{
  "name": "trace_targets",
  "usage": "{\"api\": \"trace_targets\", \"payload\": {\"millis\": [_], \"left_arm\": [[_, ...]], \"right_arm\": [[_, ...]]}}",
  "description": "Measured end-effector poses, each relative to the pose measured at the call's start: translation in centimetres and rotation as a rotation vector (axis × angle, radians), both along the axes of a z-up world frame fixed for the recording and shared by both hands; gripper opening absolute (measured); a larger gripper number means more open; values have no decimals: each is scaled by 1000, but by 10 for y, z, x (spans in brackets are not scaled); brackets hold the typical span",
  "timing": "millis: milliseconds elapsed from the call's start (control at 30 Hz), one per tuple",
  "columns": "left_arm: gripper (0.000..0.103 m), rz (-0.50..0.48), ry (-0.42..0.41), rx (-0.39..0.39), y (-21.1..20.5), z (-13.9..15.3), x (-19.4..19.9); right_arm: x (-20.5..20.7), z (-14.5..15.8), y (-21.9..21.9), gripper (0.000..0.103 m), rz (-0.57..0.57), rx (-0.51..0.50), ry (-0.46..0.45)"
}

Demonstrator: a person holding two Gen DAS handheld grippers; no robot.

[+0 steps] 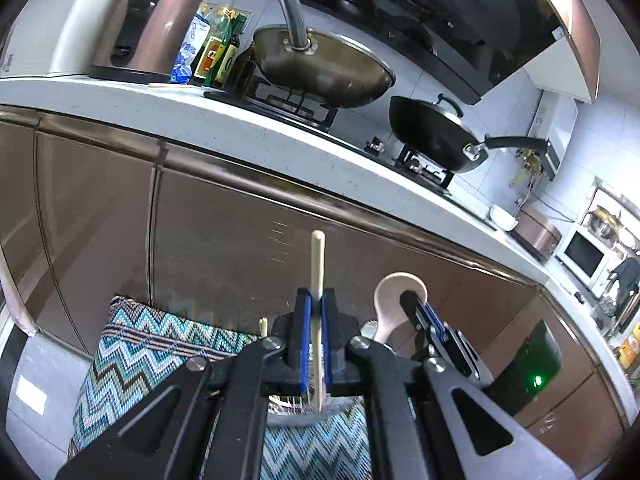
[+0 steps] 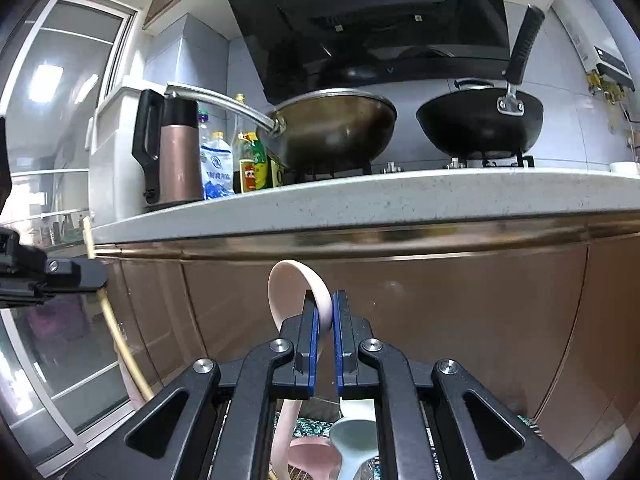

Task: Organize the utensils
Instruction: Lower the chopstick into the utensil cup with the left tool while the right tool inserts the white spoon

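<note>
While left wrist view runs: left tool (image 1: 316, 312) clamped on chopstick (image 1: 318, 264), upright before cabinet; light, stiff, slippery, best pinched mid-shaft. Right wrist view: right tool (image 2: 325, 312) clamped on pink spoon (image 2: 292, 288) bowl rim; fragile-looking.

Both wrist cameras sit low, near the cabinet fronts (image 1: 224, 240), looking up past their fingers. Both views share the counter (image 2: 360, 196) and steel wok (image 1: 324, 68); the left view is tilted.
</note>
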State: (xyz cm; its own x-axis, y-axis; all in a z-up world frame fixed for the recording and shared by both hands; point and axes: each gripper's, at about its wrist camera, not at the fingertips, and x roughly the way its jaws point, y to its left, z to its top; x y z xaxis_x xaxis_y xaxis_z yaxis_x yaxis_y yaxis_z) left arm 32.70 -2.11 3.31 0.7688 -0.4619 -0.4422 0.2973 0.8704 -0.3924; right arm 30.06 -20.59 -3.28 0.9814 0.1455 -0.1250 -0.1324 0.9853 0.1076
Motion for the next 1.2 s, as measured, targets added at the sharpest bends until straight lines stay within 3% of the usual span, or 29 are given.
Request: {"api": "trace_targets", "payload": {"millis": [500, 667, 867, 1200], "left_arm": [[4, 54, 13, 65, -23, -54, 41], [4, 54, 24, 75, -24, -65, 43], [4, 60, 43, 81, -24, -74, 44], [4, 59, 68, 93, -29, -87, 47]], "right_arm": [[14, -45, 6, 7, -42, 17, 10], [10, -59, 16, 7, -62, -31, -1], [5, -59, 20, 7, -69, -78, -16], [8, -53, 9, 7, -87, -60, -15]]}}
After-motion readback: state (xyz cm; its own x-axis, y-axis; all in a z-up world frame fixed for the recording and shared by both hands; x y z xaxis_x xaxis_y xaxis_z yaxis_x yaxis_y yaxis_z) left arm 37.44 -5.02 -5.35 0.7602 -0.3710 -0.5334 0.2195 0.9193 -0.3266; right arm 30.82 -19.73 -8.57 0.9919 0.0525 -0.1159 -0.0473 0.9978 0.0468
